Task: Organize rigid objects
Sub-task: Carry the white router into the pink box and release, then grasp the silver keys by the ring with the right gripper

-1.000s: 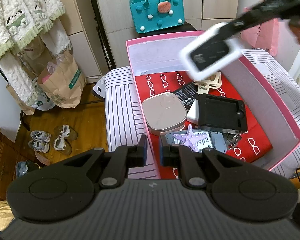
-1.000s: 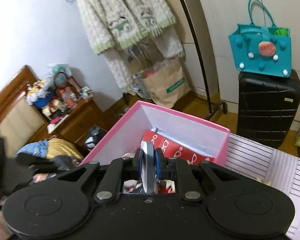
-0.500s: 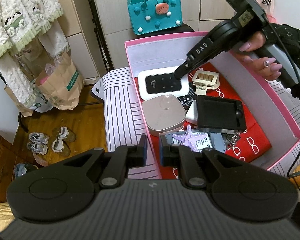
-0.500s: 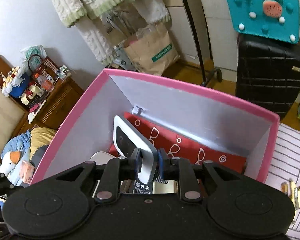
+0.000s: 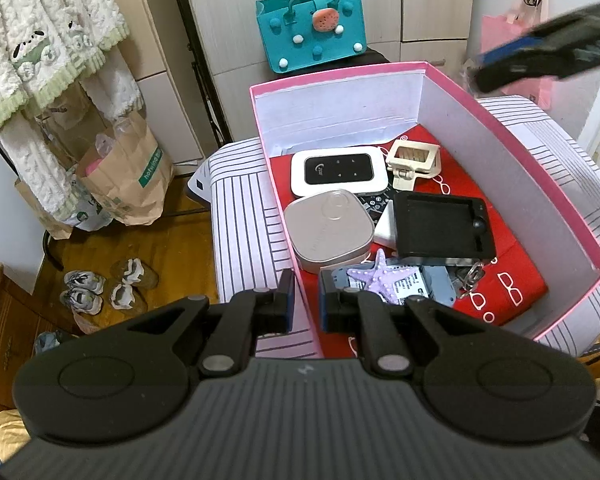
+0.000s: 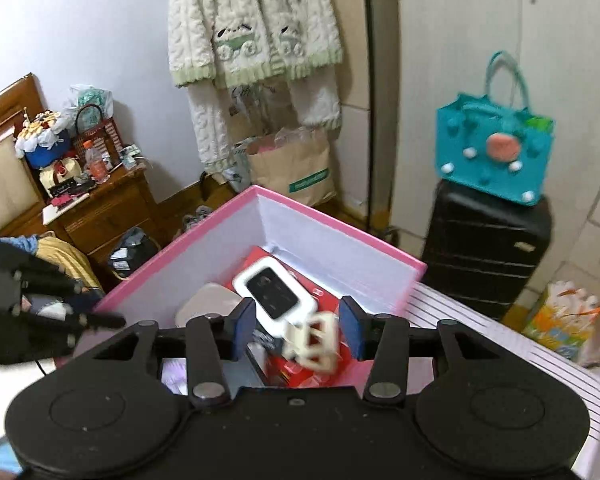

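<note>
An open pink box [image 5: 540, 184] with a red floor stands on a striped cushion. In it lie a white pocket router [image 5: 339, 171], a beige rounded case [image 5: 328, 230], a black tray [image 5: 440, 226], a cream wooden clip [image 5: 414, 160] and a purple starfish [image 5: 376, 276]. My left gripper [image 5: 305, 306] is shut on the box's near left wall. My right gripper [image 6: 298, 320] hangs above the box's right side, blurred; its jaws are opening and nothing is pressed between them. The router [image 6: 274, 294] and clip [image 6: 312, 340] lie below it. In the left wrist view the right gripper [image 5: 540, 56] shows at the top right.
A teal bag [image 5: 310, 28] sits on a black suitcase [image 6: 488, 256] behind the box. A paper bag [image 5: 120, 176] and shoes [image 5: 100, 288] are on the wooden floor at left. A cluttered nightstand [image 6: 108, 208] stands beyond. The striped cushion [image 5: 240, 220] flanks the box.
The right gripper brought the white router into the box, let it go at the back left, and pulled away up and to the right. The left gripper has not moved.
</note>
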Tool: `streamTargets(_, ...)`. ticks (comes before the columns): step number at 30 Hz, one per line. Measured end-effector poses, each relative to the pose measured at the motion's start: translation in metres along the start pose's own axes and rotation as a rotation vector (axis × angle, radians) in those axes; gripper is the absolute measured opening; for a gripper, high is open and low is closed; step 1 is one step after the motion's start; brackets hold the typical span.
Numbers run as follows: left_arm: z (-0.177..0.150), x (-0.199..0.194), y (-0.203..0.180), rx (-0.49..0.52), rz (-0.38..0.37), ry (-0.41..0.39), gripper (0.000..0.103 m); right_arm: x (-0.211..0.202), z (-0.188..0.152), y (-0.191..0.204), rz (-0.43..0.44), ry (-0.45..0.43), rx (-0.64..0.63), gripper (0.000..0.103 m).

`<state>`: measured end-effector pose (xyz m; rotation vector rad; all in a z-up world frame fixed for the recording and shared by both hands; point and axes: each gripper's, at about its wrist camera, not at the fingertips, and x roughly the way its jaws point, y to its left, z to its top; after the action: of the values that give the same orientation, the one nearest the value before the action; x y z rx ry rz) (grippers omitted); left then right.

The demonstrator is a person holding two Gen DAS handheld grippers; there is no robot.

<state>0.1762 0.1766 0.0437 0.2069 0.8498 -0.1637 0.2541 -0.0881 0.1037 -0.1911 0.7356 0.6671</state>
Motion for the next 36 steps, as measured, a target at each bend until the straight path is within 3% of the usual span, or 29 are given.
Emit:
streamTargets(4, -0.001, 0.0, -0.001, -0.001, 0.007, -0.007, 0.011, -0.03, -0.028, -0.018, -0.122, -0.071, -0.048, 0.051)
streamTargets(7, -0.001, 0.0, -0.002, 0.002, 0.012, -0.003, 0.011, -0.042, -0.05, -0.032, -0.166, -0.101, -0.041, 0.051)
streamTargets(16, -0.001, 0.001, -0.009, 0.021, 0.044, -0.004, 0.011, -0.022, -0.114, -0.06, -0.2, -0.093, -0.032, 0.051)
streamTargets(20, -0.001, 0.0, -0.009, 0.01, 0.048, -0.008, 0.011, -0.001, -0.131, -0.065, -0.159, -0.072, -0.002, 0.053)
streamTargets(25, -0.001, 0.0, -0.009, 0.012, 0.054, -0.007, 0.011, 0.035, -0.141, -0.071, -0.132, -0.019, 0.028, 0.055)
streamTargets(28, -0.001, -0.001, -0.009, 0.021, 0.053, -0.006, 0.011, 0.053, -0.139, -0.082, -0.107, -0.016, 0.117, 0.066)
streamTargets(36, -0.003, -0.003, -0.01, 0.03, 0.05, 0.0, 0.011, 0.088, -0.127, -0.106, -0.188, -0.081, 0.248, 0.069)
